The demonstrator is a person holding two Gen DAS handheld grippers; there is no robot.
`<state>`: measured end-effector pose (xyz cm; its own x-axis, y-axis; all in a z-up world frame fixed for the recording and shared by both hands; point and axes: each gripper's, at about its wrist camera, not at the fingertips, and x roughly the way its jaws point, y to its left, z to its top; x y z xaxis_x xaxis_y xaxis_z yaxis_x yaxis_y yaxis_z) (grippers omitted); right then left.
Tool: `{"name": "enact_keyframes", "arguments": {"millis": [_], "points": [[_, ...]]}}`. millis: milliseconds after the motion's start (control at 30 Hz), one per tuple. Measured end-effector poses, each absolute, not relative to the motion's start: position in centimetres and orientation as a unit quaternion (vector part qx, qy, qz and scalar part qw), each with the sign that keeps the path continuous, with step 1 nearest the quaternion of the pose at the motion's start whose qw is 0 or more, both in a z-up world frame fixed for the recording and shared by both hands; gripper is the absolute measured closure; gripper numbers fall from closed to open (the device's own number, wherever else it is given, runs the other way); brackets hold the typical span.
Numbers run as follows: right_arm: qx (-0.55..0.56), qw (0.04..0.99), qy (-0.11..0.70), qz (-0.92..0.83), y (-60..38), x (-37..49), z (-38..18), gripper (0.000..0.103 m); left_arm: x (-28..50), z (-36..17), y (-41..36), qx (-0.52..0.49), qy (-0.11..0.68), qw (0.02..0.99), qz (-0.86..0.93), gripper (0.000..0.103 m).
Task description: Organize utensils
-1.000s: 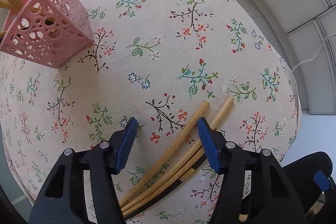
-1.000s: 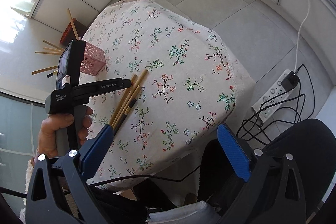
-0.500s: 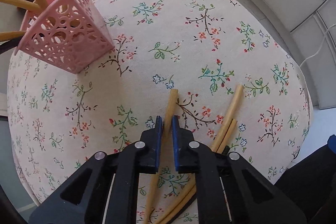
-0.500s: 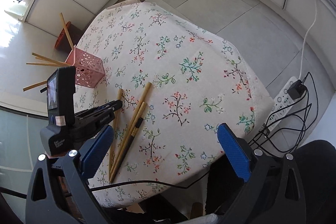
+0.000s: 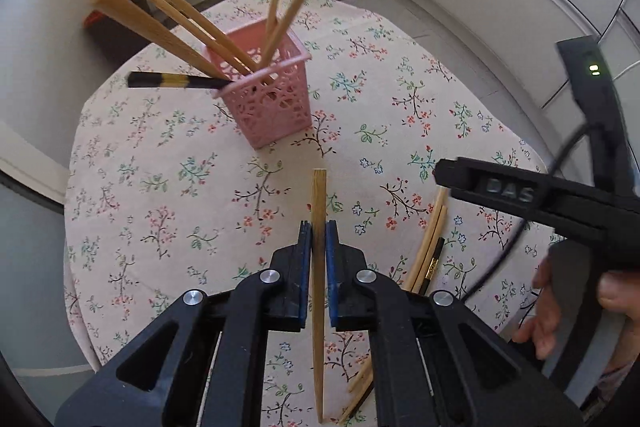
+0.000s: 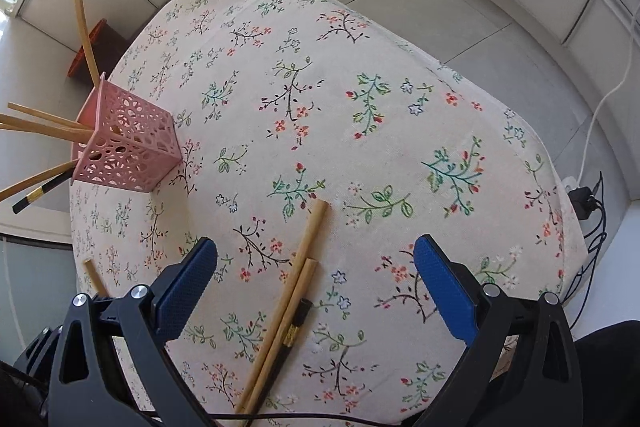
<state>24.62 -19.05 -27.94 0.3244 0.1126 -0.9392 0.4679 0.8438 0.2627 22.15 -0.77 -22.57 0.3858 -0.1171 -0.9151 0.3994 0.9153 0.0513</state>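
In the left wrist view, the left gripper (image 5: 319, 241) is pinching a single pale bamboo chopstick (image 5: 318, 227) between its nearly closed blue pads, holding it above the floral tablecloth (image 5: 168, 195) and pointing it toward the pink perforated plastic holder (image 5: 267, 105). That holder is carrying several bamboo chopsticks (image 5: 176, 23) and one black-and-gold chopstick (image 5: 168, 80), all fanning outward. To the right of the holder, the black right gripper body (image 5: 540, 199) is crossing over loose chopsticks (image 5: 430, 243). In the right wrist view, the right gripper (image 6: 316, 287) is hanging wide open and gripping nothing, straddling the three loose chopsticks (image 6: 296, 283) lying near the holder (image 6: 128, 143). A white cable (image 6: 612, 83) is trailing on the floor beyond the table.
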Motion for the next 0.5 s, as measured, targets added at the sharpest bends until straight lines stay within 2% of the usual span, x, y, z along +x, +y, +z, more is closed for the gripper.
{"name": "enact_keyframes", "arguments": {"millis": [67, 200, 267, 300, 333, 367, 467, 500], "points": [[0.246, 0.769, 0.579, -0.116, -18.0, 25.3, -28.6, 0.015, 21.7, -21.2, -0.2, 0.129, 0.518, 0.832, -0.151, 0.096], [0.257, 0.738, 0.614, -0.11, -16.5, 26.2, -31.0, 0.045, 21.3, -19.1, 2.1, 0.116, 0.499, 0.849, -0.127, 0.097], [0.25, 0.748, 0.603, -0.119, -16.0, 26.2, -31.0, 0.05, 21.0, -18.1, 3.2, 0.103, 0.492, 0.856, -0.121, 0.097], [0.243, 0.751, 0.603, -0.116, -15.7, 26.3, -31.1, 0.065, 20.8, -17.6, 3.8, 0.096, 0.487, 0.86, -0.116, 0.097], [0.235, 0.753, 0.604, -0.115, -15.6, 26.4, -31.2, 0.072, 20.8, -17.4, 4.2, 0.091, 0.484, 0.863, -0.112, 0.097], [0.234, 0.759, 0.597, -0.116, -15.6, 26.4, -31.1, 0.087, 20.6, -17.1, 4.6, 0.085, 0.48, 0.866, -0.108, 0.097], [0.263, 0.765, 0.58, -0.097, -16.5, 26.0, -30.7, 0.095, 20.4, -16.4, 5.6, 0.069, 0.471, 0.874, -0.099, 0.097], [0.275, 0.77, 0.568, -0.087, -16.9, 25.6, -30.1, 0.095, 20.4, -16.2, 5.8, 0.065, 0.468, 0.876, -0.098, 0.097]]}}
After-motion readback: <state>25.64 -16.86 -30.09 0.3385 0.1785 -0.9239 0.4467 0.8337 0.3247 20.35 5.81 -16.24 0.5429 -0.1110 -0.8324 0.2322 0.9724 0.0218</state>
